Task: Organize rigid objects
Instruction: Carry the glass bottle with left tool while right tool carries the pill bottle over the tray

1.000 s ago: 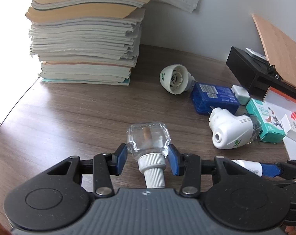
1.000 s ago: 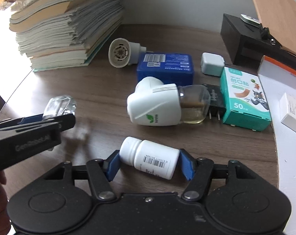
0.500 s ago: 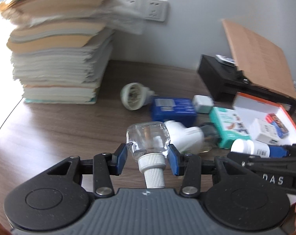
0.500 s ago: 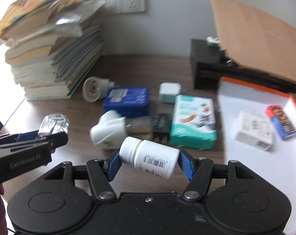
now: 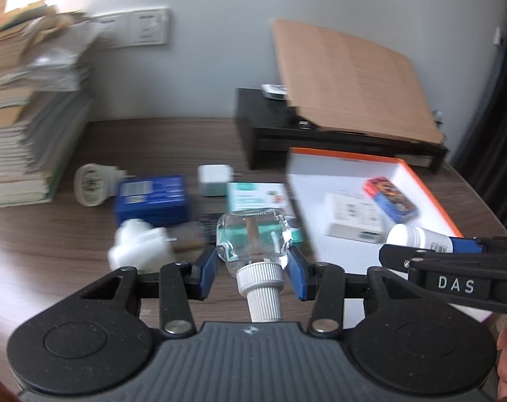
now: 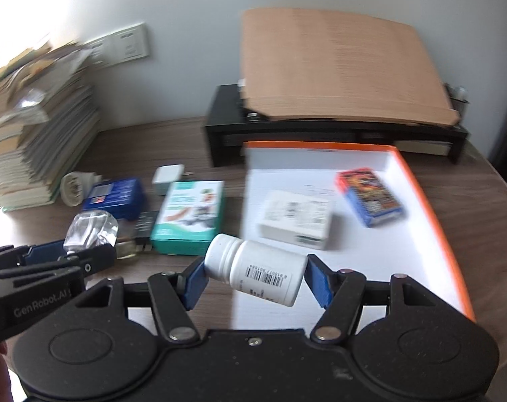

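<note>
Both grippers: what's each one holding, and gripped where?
Left gripper clamps the clear square glass bottle across its body sides, white ribbed cap toward the camera. Right gripper clamps the white plastic pill bottle end to end, cap against base.

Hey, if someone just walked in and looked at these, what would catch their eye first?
Probably the two held bottles: a clear glass bottle in the left gripper and a white pill bottle in the right gripper. Behind them, on the right, lies the orange-rimmed white tray with two small boxes inside.

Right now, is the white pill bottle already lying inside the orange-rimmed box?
No, the white pill bottle is clamped between the right gripper's fingers, above the near edge of the orange-rimmed box.
</note>
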A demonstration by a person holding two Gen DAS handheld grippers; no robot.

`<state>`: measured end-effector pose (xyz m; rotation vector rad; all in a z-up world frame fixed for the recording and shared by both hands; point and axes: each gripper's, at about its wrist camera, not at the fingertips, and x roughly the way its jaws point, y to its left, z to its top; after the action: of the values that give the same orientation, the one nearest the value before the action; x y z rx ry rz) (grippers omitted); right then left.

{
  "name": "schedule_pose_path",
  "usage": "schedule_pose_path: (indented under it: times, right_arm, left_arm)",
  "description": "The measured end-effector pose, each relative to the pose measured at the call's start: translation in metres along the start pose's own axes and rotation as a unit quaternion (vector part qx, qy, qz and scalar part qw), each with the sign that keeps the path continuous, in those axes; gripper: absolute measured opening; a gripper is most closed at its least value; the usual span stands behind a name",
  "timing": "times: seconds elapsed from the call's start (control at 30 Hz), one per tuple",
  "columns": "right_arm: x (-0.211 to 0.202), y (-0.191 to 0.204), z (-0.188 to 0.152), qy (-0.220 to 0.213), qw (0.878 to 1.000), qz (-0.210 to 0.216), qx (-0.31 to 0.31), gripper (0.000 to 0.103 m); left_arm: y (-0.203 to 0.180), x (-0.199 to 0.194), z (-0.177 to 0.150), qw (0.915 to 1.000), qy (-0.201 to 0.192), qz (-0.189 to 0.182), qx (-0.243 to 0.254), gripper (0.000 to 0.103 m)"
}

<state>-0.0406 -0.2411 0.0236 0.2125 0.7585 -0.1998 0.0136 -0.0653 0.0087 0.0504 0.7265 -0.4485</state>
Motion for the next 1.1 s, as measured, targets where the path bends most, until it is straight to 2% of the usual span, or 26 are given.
schedule_pose_path:
  times: [0.27,0.5,1.1]
  right_arm:
    - [-0.014,-0.058,0.001,-0.008,0.999,-0.024,0.026,0.076]
    - [-0.018,-0.088,0.001,-0.013,0.999,-0.026,0.031,0.076]
    - [-0.009,-0.122,0.011,-0.016,1.0,-0.004,0.015,0.076]
  left_arm:
    - [-0.055,0.01,0.001,0.9994,0.001,-0.024,0.023,0.045]
    - [-0.09,0.017,0.003,0.999,-0.005,-0.03,0.033,0.045]
    - [-0.125,0.03,0.004,0.9996,-0.009,-0.004,0.026,0.045]
